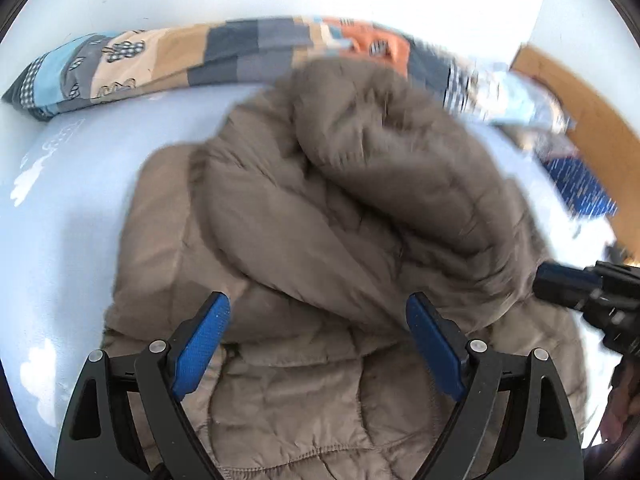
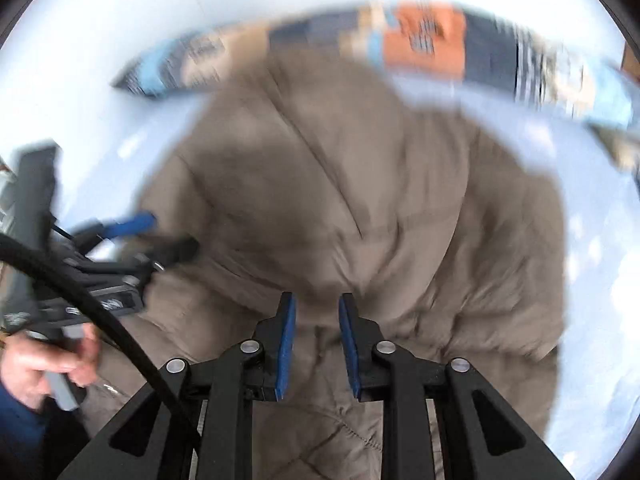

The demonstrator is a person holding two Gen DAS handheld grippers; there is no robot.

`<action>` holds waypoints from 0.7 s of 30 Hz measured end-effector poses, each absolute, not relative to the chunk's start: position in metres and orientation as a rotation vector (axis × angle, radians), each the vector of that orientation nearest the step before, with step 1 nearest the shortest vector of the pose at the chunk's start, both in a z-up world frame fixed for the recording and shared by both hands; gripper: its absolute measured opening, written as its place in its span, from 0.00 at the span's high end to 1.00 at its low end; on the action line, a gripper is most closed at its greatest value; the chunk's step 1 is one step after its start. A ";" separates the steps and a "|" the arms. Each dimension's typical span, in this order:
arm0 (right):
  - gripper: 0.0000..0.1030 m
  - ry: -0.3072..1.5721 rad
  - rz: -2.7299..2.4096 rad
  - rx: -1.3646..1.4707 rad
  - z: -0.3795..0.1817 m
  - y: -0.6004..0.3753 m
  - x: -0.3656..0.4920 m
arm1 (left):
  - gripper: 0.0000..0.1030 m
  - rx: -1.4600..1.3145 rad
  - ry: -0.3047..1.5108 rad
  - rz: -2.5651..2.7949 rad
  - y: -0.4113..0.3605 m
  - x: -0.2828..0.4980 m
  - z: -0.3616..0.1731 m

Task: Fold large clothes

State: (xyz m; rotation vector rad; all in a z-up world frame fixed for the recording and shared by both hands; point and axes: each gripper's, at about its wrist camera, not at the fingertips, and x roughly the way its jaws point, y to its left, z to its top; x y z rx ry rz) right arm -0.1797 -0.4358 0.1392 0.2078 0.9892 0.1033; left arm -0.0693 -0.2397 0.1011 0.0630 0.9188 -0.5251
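One jacket (image 1: 320, 208), bunched mid-bed (image 1: 72, 216) for folding; my left gripper (image 1: 318, 336) gapes empty, right gripper (image 2: 317, 344) narrowly parted, grasping nothing.

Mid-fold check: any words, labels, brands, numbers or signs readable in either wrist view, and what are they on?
None can be read.
Quilted taupe jacket: no tag or logo shows.
Patchwork pillow: only drawn motifs, no letters; smeared in the right wrist view.
Light blue sheet: white cloud shapes, no text.
Left gripper: a pale patch on its body, too blurred.
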 end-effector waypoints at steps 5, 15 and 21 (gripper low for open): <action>0.74 0.857 0.151 0.265 0.189 -0.427 -0.140 | 0.13 -0.043 0.893 -0.475 -0.213 -0.060 0.116; 0.74 0.976 0.080 0.209 0.135 -0.383 0.027 | 0.13 -0.045 0.912 -0.435 -0.194 -0.047 0.112; 0.74 1.149 0.025 0.219 0.059 -0.391 0.041 | 0.13 -0.047 0.925 -0.432 -0.190 -0.040 0.110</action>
